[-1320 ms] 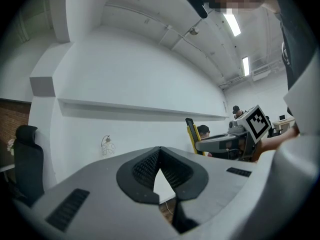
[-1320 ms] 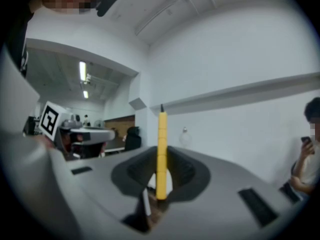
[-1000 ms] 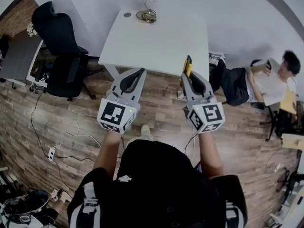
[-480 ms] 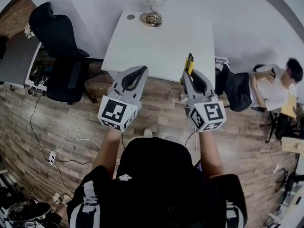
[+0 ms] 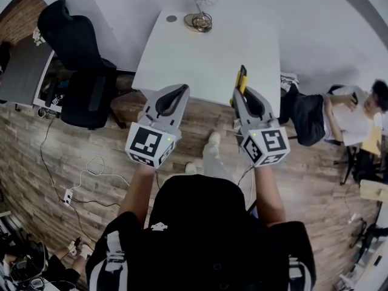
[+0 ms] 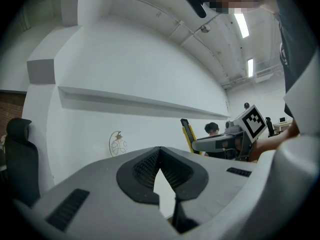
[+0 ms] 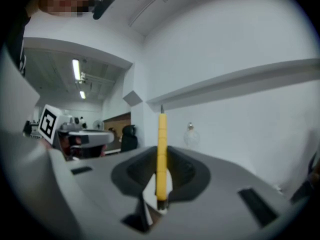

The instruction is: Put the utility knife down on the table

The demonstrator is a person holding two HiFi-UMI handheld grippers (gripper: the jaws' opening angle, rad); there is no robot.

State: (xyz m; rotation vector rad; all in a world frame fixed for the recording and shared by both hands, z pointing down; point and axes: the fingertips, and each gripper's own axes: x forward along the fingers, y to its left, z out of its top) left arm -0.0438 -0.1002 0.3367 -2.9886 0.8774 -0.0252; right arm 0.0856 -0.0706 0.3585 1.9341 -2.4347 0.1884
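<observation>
Now: right tongs (image 5: pixel 238 91) clenched on the knife (image 5: pixel 241 79). Left tongs (image 5: pixel 181 90) closed too, pads meeting at the tip, nothing between them.

Position: the knife stands upright out of the right tongs, gripped at its lower end, most of the yellow body sticking out above the pads. From the head view it reaches forward over the near edge of the table (image 5: pixel 206 59), which lies just ahead of both tongs. I judge it is not on the surface yet.

Handling (my estimate): light, stiff, slim. The plastic shell is probably smooth, so it could pivot in the pads when gripped this far down. A thin dark point shows at the top; possibly the blade, I can't confirm. I would treat that end as sharp and keep the hold on the body, nearer mid-length if regrasping. It should lie flat and not roll much.

Count: one knife, one table, two tongs. Beyond the tongs, one ornament (image 5: pixel 201 17) at the table's far end. Left of the left tongs, one black chair (image 5: pixel 76 47). Right of the right tongs, one seated person (image 5: pixel 339 111).
</observation>
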